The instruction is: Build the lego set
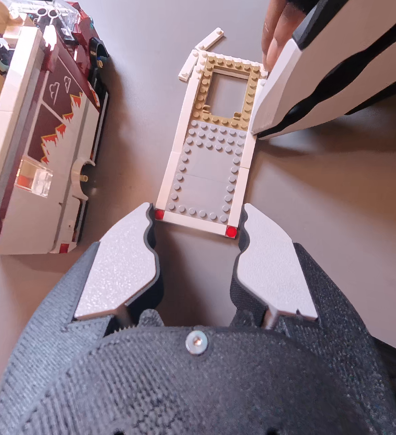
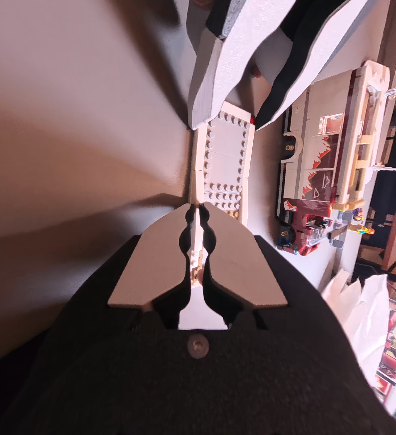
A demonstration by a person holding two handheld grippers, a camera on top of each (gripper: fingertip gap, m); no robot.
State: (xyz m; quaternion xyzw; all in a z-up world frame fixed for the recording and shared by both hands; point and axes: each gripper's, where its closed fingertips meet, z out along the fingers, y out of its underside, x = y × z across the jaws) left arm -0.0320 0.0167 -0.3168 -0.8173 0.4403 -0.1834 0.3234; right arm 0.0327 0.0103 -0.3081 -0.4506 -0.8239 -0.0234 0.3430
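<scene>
Straddling the near end of a flat brick-built panel (image 1: 205, 169), the left gripper (image 1: 195, 217) showed in the left wrist view with its jaws spread wide. One pad sat against the corner bearing a red round stud (image 1: 159, 214), the other against the corner with the second red stud (image 1: 231, 231). The panel lay flat on the brown table (image 1: 322, 211), grey studded plates in its middle, white strips along its edges and a tan window frame (image 1: 227, 91) at its far end. The left pads appeared to brace it across its width. To do this well, that brace should have stayed square on both corners, since a skewed hold could have let the panel twist. The right gripper (image 1: 256, 134) came in from the upper right, its tips at the panel's white edge strip (image 1: 251, 141). Loose white plates (image 1: 201, 50) lay just beyond the far end, and a dark red and white brick van (image 1: 51, 131) stood to the left.

From the right wrist view, the right gripper (image 2: 195, 207) had its jaws nearly together, pinching the thin white edge strip (image 2: 195, 226) of the panel (image 2: 225, 160). A gentle, even pull along that strip seemed wisest. The left gripper (image 2: 225, 122) held the far end, and the van (image 2: 322, 153) stood to the right.
</scene>
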